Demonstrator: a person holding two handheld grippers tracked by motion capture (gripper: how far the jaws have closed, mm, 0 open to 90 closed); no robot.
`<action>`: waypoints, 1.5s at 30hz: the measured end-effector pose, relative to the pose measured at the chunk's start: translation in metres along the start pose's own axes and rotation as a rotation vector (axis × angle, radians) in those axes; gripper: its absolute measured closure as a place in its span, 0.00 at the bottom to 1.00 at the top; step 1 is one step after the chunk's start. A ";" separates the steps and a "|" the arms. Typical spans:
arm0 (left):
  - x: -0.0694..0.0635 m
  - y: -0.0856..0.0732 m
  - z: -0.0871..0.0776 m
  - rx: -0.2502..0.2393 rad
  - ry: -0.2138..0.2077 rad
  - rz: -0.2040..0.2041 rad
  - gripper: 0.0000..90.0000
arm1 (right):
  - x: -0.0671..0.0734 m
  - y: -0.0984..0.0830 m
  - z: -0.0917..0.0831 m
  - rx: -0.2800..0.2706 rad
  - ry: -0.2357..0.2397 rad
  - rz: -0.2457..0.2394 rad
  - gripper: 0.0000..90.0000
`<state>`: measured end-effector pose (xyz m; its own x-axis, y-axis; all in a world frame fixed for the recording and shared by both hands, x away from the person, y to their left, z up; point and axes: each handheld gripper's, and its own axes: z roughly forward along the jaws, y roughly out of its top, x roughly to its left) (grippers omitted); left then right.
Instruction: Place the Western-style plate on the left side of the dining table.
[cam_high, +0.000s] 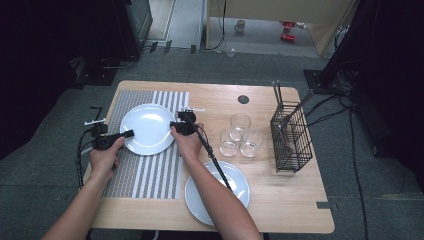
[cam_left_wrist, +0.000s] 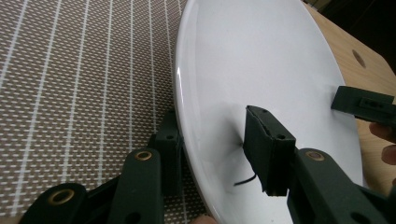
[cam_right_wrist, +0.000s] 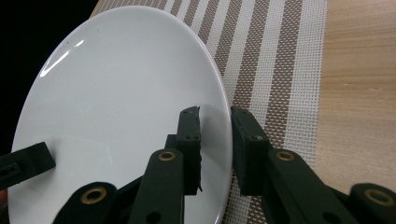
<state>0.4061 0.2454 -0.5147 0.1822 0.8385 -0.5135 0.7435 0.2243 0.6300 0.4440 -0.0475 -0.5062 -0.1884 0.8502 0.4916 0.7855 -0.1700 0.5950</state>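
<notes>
Even overhead light keeps the table bright while its surroundings sink into darkness (upper corners nearly black), and thin glare streaks the sharply focused plate.

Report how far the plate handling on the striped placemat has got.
Done: the white plate sits on the striped placemat. In hand: the left gripper and the right gripper each straddle opposite rims; jaws look loose rather than clamped. Left, probably: the second plate near the table's front edge, the three glasses and the wire caddy appear untouched.

Wooden table with striped placemat
</notes>
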 end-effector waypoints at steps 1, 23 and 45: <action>0.000 0.000 0.000 -0.004 0.004 0.002 0.67 | 0.001 0.000 0.001 0.004 -0.003 0.000 0.83; -0.010 -0.001 0.002 -0.014 0.093 0.073 0.59 | 0.004 -0.001 0.009 0.032 -0.036 -0.086 0.77; -0.015 0.001 0.001 -0.016 0.197 0.106 0.52 | 0.009 -0.004 0.007 0.042 -0.020 -0.149 0.75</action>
<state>0.4042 0.2325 -0.5070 0.1285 0.9381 -0.3215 0.7163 0.1364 0.6843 0.4432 -0.0355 -0.5082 -0.2928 0.8744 0.3869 0.7741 -0.0208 0.6328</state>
